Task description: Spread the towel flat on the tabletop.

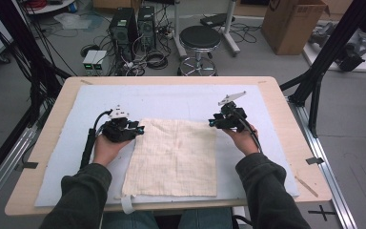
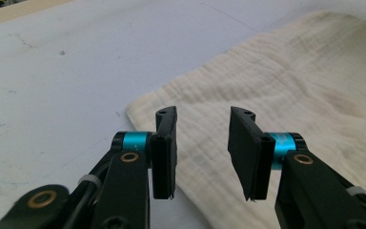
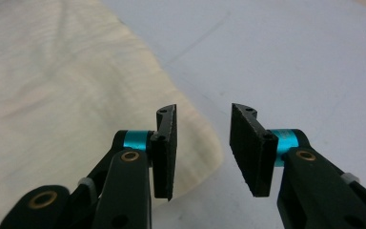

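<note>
cream muslin cloth (image 1: 174,157) lies spread flat on the pale blue mat (image 1: 76,119) that covers the wooden table (image 1: 43,143), roughly square, with its near edge close to the table's front edge. left of the cloth's far left corner sits the left gripper (image 1: 139,129), held in the person's left hand (image 1: 104,147), pointing toward that corner; in the left gripper view its jaws stand parted above the cloth's corner (image 2: 181,109), with nothing pinched between them and the pads clear of the fabric. right of the cloth's far right corner sits the right gripper (image 1: 211,122), held in the right hand (image 1: 243,139), pointing back toward the cloth; in the right gripper view its jaws are likewise parted and grasp nothing, one pad above the cloth's rounded corner (image 3: 195,143), the other above bare mat. beyond the cloth, past the table's far edge, a black stool (image 1: 199,38) stands on the floor.
</note>
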The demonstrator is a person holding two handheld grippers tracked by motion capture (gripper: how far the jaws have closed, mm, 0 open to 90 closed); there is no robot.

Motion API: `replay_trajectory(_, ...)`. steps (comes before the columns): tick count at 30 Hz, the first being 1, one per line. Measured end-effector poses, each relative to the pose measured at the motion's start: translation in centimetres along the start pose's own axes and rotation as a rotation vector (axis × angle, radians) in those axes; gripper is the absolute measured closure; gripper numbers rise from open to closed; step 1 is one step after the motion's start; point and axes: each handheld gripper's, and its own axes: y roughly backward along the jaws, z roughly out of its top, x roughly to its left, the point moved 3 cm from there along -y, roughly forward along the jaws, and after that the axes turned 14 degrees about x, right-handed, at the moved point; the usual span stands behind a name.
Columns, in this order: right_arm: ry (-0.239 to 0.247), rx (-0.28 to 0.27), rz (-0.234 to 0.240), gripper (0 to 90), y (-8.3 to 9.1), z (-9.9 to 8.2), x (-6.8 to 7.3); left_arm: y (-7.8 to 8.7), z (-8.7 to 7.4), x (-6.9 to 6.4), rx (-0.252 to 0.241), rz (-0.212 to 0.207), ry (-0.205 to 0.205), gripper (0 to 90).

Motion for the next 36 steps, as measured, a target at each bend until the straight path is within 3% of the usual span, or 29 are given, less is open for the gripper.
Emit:
replay_trajectory(5, -0.016, 0.109, 0.018, 61.3, -3.2, -0.4, -1.1, -2.6, -0.2, 0.9, 0.066, 0.037, 0.060, 55.5)
replay_trajectory(7, -0.012, 0.111, 0.026, 64.4, -3.8, -0.3, -1.2, -3.6, -0.3, 1.2, 0.091, 0.035, 0.087, 53.5)
replay_trajectory(8, -0.013, 0.108, 0.042, 69.8, -3.8, -0.3, -1.2, -3.7, -0.3, 1.2, 0.079, 0.047, 0.082, 54.1)
replay_trajectory(10, 0.017, 0.104, 0.057, 82.3, -4.0, -0.1, -0.9, -3.7, -0.2, 1.3, 0.084, 0.076, 0.080, 61.9)
replay_trajectory(12, 0.053, 0.104, 0.037, 84.9, -4.0, 0.2, -0.7, -3.7, -0.2, 1.4, 0.085, 0.069, 0.069, 76.3)
replay_trajectory(14, 0.059, 0.107, 0.018, 85.3, -4.2, 0.6, -0.7, -3.7, -0.1, 1.2, 0.082, 0.078, 0.053, 85.7)
replay_trajectory(16, 0.049, 0.107, -0.014, 85.5, -4.3, 1.1, -0.9, -3.7, -0.1, 1.2, 0.085, 0.090, 0.043, 87.0)
replay_trajectory(24, 0.024, 0.107, -0.059, 85.5, -4.7, 3.5, -1.8, -3.2, -0.2, 2.6, 0.060, 0.164, 0.095, 87.6)
replay_trajectory(28, 0.003, 0.108, -0.045, 83.6, -5.1, 3.9, -2.0, -3.0, -0.2, 3.1, 0.040, 0.151, 0.124, 85.9)
replay_trajectory(31, -0.016, 0.113, -0.028, 75.2, -5.2, 3.6, -2.1, -2.7, -0.2, 3.3, 0.025, 0.128, 0.136, 74.7)
replay_trajectory(36, -0.051, 0.036, 0.023, 63.4, -3.6, 3.6, -2.2, -1.6, 0.0, 3.2, -0.003, 0.073, 0.135, 66.1)
